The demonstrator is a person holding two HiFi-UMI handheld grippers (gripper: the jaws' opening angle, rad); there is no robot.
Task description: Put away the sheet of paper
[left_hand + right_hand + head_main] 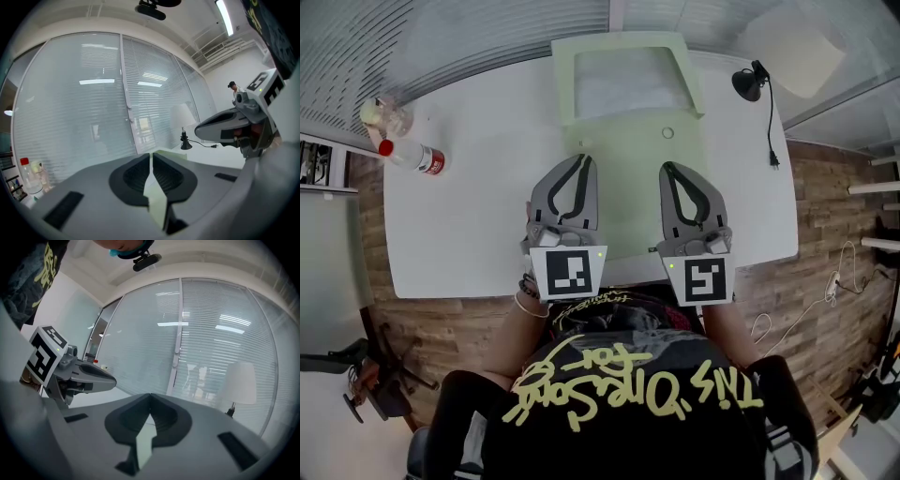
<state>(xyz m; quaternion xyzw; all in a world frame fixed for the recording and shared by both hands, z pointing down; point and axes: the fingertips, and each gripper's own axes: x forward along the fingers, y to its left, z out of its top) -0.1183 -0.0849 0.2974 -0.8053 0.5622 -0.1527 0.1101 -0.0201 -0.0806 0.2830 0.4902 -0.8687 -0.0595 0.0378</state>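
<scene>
Pale green sheet of paper lying on white table.

- The left hand-held gripper and the right hand-held gripper look alike: smooth grey shells that taper to a point, with black ribbed padding lining each jaw.
- Each carries a white marker cube at its back end, printed with a black square pattern. A small green light glows at one upper corner.
- Seen from the gripper views, flat black rectangular patches are set into the grey shells.
- The person wears a black T-shirt with large pale-yellow brush lettering across it.
- Thin bands circle the left wrist, one pale and one dark.
</scene>
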